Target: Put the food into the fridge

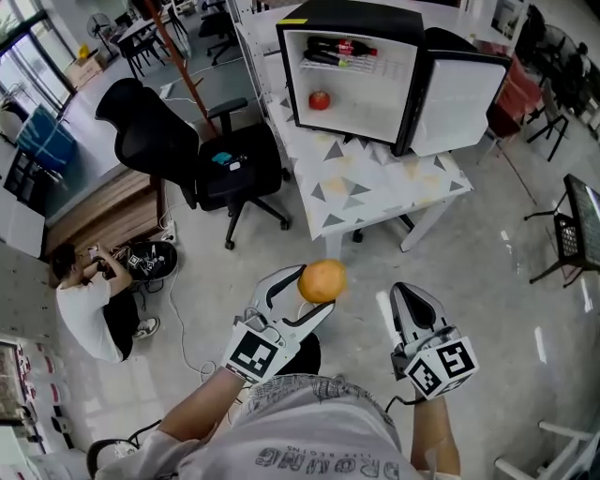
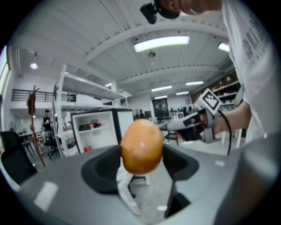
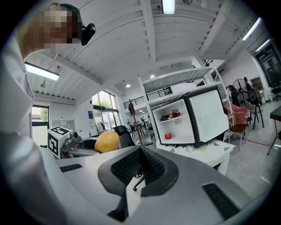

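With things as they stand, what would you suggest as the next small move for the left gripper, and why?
Probably carry the orange forward to the fridge: the left gripper is shut on it, the door stands open, and the lower space looks to have room beside the red fruit.

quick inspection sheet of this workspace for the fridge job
surface: white table with a grey triangle pattern, carrying the fridge
job's things: orange fruit held short of the table; mini fridge with its door open; bottles on the upper shelf, red item below
clutter: black office chair beside the table
grippers: left gripper shut on the orange fruit; right gripper shut, empty
cables: white cable on the floor
surroundings: person seated on the floor at left; chairs and desks behind
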Available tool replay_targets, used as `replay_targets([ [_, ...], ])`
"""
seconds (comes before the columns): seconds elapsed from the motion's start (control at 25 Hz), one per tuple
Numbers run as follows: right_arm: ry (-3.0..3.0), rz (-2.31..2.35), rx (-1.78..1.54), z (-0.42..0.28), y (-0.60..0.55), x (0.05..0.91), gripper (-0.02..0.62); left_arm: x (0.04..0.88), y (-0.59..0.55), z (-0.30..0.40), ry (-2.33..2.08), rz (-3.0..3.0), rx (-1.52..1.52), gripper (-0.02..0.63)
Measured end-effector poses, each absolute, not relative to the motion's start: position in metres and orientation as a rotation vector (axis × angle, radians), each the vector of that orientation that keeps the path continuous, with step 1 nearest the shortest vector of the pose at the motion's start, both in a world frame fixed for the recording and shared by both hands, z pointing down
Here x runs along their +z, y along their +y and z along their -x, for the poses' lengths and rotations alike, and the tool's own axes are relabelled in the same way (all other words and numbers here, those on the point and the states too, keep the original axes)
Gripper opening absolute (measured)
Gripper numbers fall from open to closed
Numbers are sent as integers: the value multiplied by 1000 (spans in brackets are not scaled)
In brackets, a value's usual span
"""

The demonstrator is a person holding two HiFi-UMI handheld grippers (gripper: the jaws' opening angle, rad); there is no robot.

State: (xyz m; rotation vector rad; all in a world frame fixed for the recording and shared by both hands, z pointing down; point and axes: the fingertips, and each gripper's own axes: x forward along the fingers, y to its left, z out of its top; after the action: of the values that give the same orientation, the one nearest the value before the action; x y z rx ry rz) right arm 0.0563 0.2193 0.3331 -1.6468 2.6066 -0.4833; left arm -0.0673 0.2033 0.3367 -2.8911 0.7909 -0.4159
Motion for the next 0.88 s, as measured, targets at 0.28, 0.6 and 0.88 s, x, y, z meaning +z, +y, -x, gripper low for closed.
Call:
replay_targets([
  [0.28,2605,1667,-521,-53,147,343,2,345,129,68,763,2913,-436,305],
  [0.6,2590,1722,-565,-53,80,351,2,352,59,69,716,2950,-448,305],
  [0.88,2581,1755,-583,-49,26,352,2,355,3,70,684,2968,-440,305],
])
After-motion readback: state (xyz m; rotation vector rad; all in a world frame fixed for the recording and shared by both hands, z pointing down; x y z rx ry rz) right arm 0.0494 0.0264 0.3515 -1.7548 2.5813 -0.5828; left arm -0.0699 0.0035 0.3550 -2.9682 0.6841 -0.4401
